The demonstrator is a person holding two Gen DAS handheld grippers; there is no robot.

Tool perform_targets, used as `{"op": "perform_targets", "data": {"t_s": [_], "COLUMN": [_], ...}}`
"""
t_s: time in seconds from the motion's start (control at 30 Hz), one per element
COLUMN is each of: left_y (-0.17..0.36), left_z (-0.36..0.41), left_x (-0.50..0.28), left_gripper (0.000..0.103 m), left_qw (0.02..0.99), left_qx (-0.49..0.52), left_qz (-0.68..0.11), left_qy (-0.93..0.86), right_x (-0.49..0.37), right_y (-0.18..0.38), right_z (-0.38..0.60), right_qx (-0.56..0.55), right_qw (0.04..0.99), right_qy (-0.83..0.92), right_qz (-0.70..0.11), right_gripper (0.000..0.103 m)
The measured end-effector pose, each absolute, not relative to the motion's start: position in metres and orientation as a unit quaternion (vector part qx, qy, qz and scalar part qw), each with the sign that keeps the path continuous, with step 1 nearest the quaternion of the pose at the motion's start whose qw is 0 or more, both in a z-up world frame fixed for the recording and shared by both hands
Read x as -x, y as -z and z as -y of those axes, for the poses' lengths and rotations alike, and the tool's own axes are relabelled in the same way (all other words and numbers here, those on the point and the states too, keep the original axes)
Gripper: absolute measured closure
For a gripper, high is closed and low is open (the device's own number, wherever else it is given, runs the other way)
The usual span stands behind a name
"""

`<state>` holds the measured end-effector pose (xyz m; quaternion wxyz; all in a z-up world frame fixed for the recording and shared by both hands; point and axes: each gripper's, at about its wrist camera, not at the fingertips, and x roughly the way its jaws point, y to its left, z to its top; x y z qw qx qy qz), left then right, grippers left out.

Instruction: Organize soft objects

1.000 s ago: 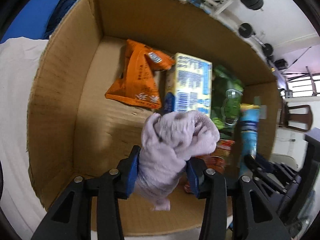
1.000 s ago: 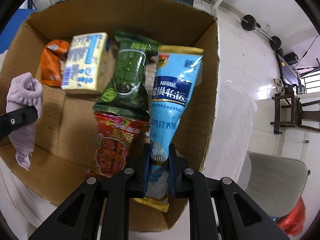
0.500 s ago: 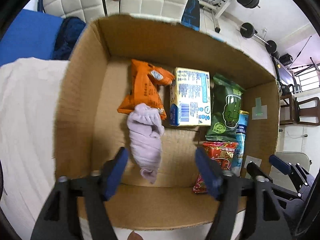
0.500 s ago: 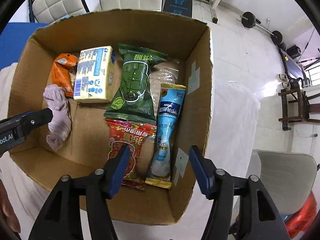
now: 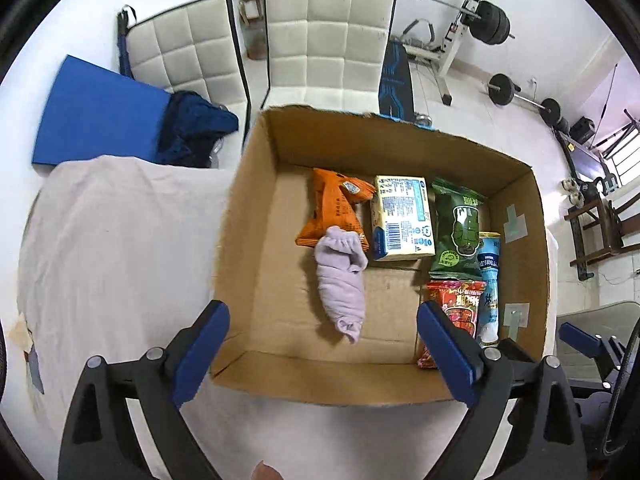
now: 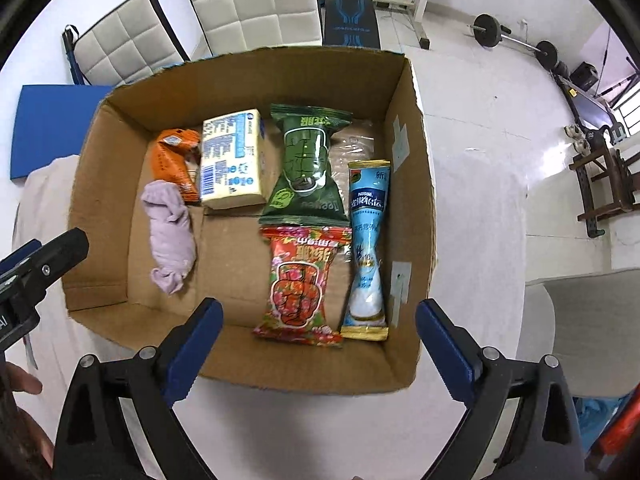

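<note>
While you hold both tools above the cardboard box [image 6: 416,184], each looks steeply down into it; your left gripper [image 5: 322,348] has its jaws spread wide and opening, with nothing pressed between the blue pads [image 5: 200,350]; your right gripper [image 6: 318,350] is likewise wide and opening, and its pads grip nothing.

Locate the lilac rolled cloth [image 5: 342,280] on the box floor, toward the left side as the left wrist view shows it; it lies lengthwise, its upper end touching the lower corner of the orange snack packet [image 5: 332,208]; it is clear of both pads. Beside the orange packet stands the yellow and blue carton [image 5: 402,218]; next comes the green snack bag [image 5: 458,230]; below that bag lies the red snack bag [image 6: 302,280], their edges overlapping; the light blue sachet [image 6: 368,248] lies lengthwise just beside the right wall of the box, flat on the floor and free of the right tool.

Note that the box rests on a table draped in a pale cloth [image 5: 120,248]; two white quilted chairs [image 5: 328,44] stand behind it; a blue mat [image 5: 96,116] lies to the left; weight equipment [image 5: 490,22] occupies the far right of the room. Your left tool shows at the left edge of the right wrist view.
</note>
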<state>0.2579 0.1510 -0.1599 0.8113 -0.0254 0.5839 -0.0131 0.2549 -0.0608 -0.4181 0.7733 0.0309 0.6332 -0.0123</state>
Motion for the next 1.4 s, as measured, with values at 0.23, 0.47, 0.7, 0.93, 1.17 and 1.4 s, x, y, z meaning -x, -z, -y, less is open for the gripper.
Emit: {"op": "perform_targets", "data": {"t_s": [0.23,0.47,0.7,0.93,1.17,1.4], "left_y": [0.139,0.116,0.081,0.035,-0.003,-0.034], "left_z": [-0.154,-0.150,-0.143,-0.141,-0.142,-0.146], "left_x": [-0.231,-0.200,-0.161,-0.112,-0.073,-0.044], "left_gripper": [0.007,0.007,0.007,0.007,0.007,0.007], "left_qw": [0.828,0.841,0.855,0.867,0.874,0.878], "left_qx": [0.023,0.011,-0.012,-0.015,-0.003,0.006], "left_qz": [-0.560,-0.541,-0.518,-0.498,-0.486,-0.478], "left_qy": [0.013,0.014,0.006,0.006,0.014,0.016], "right_x": [-0.228,-0.200,-0.163,-0.109,-0.047,-0.001], "right_y": [0.393,0.366,0.332,0.282,0.221,0.169], "right_z": [0.055,0.054,0.059,0.063,0.063,0.064], "right_qx": [-0.036,-0.046,-0.066,-0.078,-0.082,-0.085], "right_qw": [0.791,0.802,0.816,0.839,0.859,0.873], "right_qy": [0.020,0.019,0.013,0.007,-0.014,-0.030], "right_qz": [-0.611,-0.595,-0.574,-0.538,-0.506,-0.480], "right_gripper": [0.003,0.003,0.003,0.003,0.003,0.003]}}
